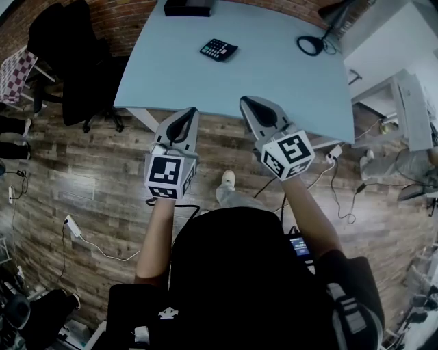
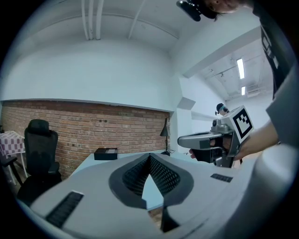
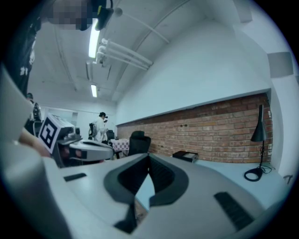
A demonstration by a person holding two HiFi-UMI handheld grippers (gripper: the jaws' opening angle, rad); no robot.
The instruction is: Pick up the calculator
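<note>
- Left gripper view: the left gripper is clenched, its tips pressed together with nothing caught between them.
- Right gripper view: the right gripper is clenched too, tips meeting, and just as empty.
- I judge both are closed because nothing is in reach yet. Whichever one takes the calculator will have to open first.
- Head view: the grippers sit side by side, pointing about level at the table with their tips at its near edge. The marker cubes face back toward the person, and both forearms reach forward from the body.
- The calculator lies flat on the far part of the table, well apart from both grippers and roughly in line between them.
- A black box stands at the far edge beyond it, and a lamp base sits off to its right.
- The pick-up looks barely begun, as the whole reach across the table is left to do.
</note>
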